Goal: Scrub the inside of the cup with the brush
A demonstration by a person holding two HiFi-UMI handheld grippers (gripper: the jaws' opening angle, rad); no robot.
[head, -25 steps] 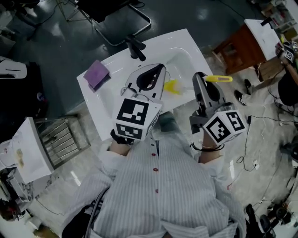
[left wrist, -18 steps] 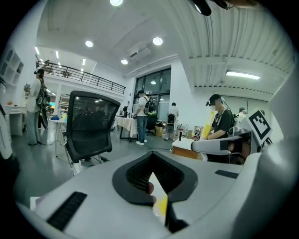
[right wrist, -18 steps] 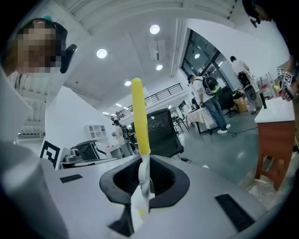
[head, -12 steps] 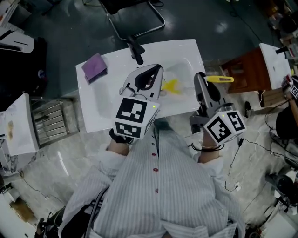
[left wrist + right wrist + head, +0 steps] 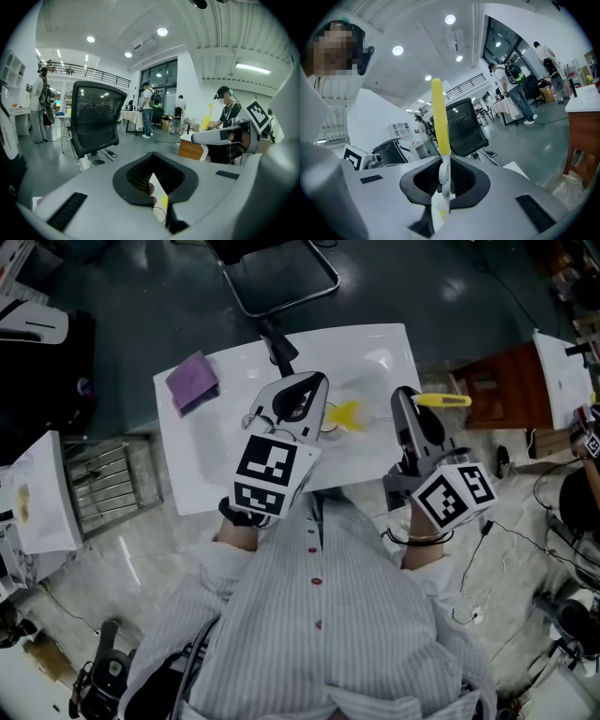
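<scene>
sink: white, bowl half covered by both grippers
chair: beyond sink's far rim
left gripper: over sink bowl, clamped on cup edge
right gripper: over sink's right end, pinching brush neck
brush: yellow handle past sink's right rim
cup: yellow, above sink bowl
sponge: purple, sink's left corner
faucet: black, sink's far rim

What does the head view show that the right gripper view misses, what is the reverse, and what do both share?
Head view only: the black faucet and purple sponge. Right gripper view only: ceiling lights and people by the windows. Both: the yellow-handled brush clamped in the right gripper.
</scene>
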